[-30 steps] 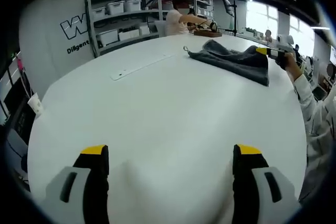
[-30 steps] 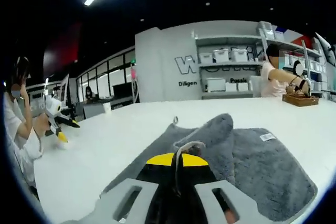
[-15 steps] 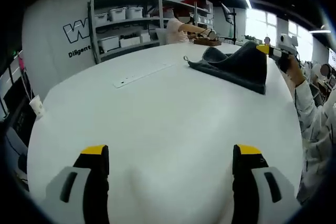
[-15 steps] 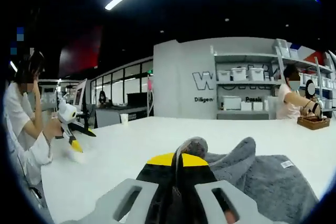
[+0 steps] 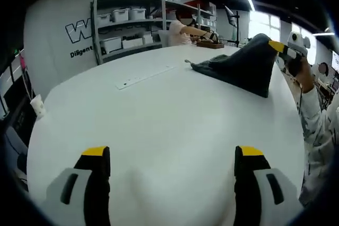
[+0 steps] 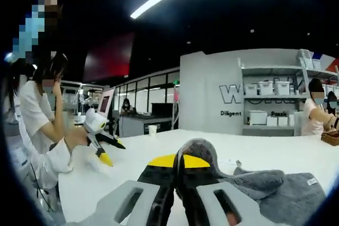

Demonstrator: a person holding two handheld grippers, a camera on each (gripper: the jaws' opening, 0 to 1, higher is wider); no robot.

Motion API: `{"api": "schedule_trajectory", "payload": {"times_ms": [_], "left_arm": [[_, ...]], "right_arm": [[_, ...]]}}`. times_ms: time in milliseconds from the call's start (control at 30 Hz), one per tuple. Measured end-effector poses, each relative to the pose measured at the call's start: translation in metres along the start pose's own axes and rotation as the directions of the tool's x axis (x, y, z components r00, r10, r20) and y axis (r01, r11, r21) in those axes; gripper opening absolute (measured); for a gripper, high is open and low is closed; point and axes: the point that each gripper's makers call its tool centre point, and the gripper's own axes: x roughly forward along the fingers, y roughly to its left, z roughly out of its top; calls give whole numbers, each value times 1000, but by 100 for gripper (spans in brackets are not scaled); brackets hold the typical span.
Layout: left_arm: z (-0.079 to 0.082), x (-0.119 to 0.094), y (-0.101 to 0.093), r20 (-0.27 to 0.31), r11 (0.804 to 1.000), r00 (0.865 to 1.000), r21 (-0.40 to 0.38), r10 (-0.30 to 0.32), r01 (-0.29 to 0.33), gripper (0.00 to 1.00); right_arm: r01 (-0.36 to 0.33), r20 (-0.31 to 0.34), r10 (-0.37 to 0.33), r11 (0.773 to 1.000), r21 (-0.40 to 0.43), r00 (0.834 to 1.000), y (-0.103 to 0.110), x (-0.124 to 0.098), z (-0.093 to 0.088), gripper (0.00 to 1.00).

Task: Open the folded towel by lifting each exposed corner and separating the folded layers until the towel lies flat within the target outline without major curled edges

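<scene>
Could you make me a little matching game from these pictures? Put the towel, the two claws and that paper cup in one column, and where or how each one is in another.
Things:
1. grey towel
2. left claw
3. right claw
4. paper cup

States:
A. open above bare white table
B. at the table's edge
C. one corner lifted, rest on the table
D. shut on cloth

Pairs: 1-C, 2-A, 3-D, 4-B
</scene>
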Motion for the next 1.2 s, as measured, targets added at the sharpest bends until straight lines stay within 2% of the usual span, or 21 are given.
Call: {"api": "schedule_trajectory", "payload": {"times_ms": [133,167,267,400,433,467,500,533,667,700,767,867,933,1033,1100,1200], "left_arm": [[-1,0,0,-1,1000,1000,-4,1,-1,95],[-1,0,1,-1,1000,1000,-5,3,-3,95],[-1,1,2,0,1000,1000,-6,2,-2,95],[-1,0,3,0,1000,1000,-9,5,-5,95],[-2,0,3,0,1000,1000,-10,6,-6,95],[-2,0,3,0,1000,1000,-10,6,-6,95],[-2,1,3,-1,1000,1000,-10,5,-5,95],[-2,1,3,-2,1000,1000,-10,4,-4,95],[-3,1,1,-3,1000,1000,-9,0,0,95],[-3,1,1,-3,1000,1000,-10,0,0,95],[-3,1,1,-5,1000,1000,-10,1,-1,95],[-3,1,1,-4,1000,1000,-8,0,0,95],[-3,1,1,-4,1000,1000,-10,-1,1,95],[-7,3,0,-23,1000,1000,-4,-6,5,95],[-8,4,1,-27,1000,1000,-6,-3,3,95],[-8,4,1,-24,1000,1000,-9,-5,5,95]], "right_arm": [[-63,-40,63,998,-7,997,23,8,-13,0],[-96,-74,96,995,-7,993,32,12,-23,0],[-127,-143,124,992,-9,982,41,19,-43,0],[-184,-246,177,983,-4,953,54,26,-73,0],[-204,-284,196,979,1,939,59,27,-84,0],[-207,-296,198,978,1,934,60,28,-88,0],[-215,-344,198,977,-11,918,62,30,-101,0],[-215,-356,197,976,-12,913,62,30,-105,0],[-223,-460,184,974,-31,869,63,31,-135,0],[-226,-466,181,973,-42,866,63,32,-138,0],[-240,-498,188,970,-42,846,65,31,-148,0],[-239,-520,176,969,-57,836,64,30,-154,1],[-244,-553,167,967,-68,816,62,27,-160,7],[-245,-562,148,964,-102,814,59,25,-161,18],[-237,-559,131,964,-121,819,55,24,-160,28],[-224,-554,121,967,-122,824,48,20,-155,49]]}}
